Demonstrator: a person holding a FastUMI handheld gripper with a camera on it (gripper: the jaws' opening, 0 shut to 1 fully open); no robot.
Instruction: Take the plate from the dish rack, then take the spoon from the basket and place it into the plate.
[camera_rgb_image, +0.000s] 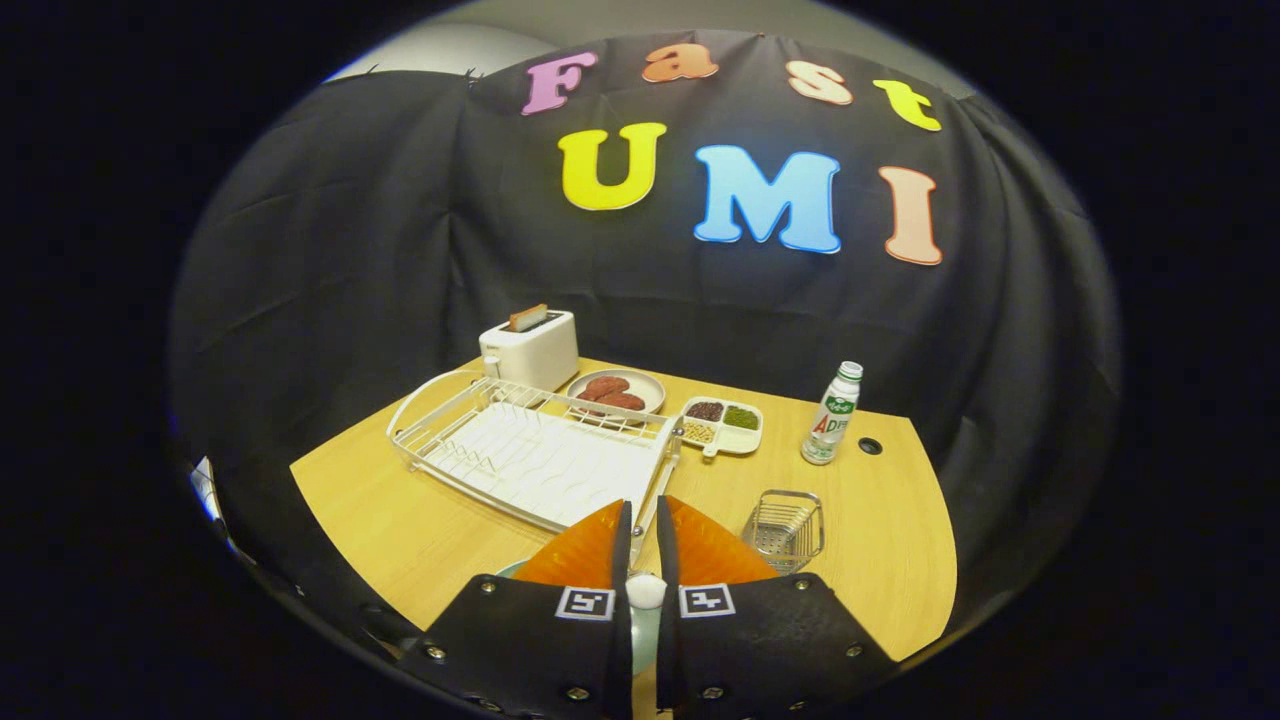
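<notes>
My gripper hangs over the near edge of the wooden table, its fingers nearly together and pressed on a white spoon. The spoon's rounded end shows in the narrow gap between them, and its thin handle runs forward past the fingertips. Under the fingers lies a pale green plate, mostly hidden, with only a sliver of its rim visible. The white wire dish rack stands just ahead and to the left with nothing in it. The small metal basket sits beside the right finger.
Behind the rack are a white toaster and a dish of brown patties. A divided tray of grains and a small bottle stand further right, near a cable hole.
</notes>
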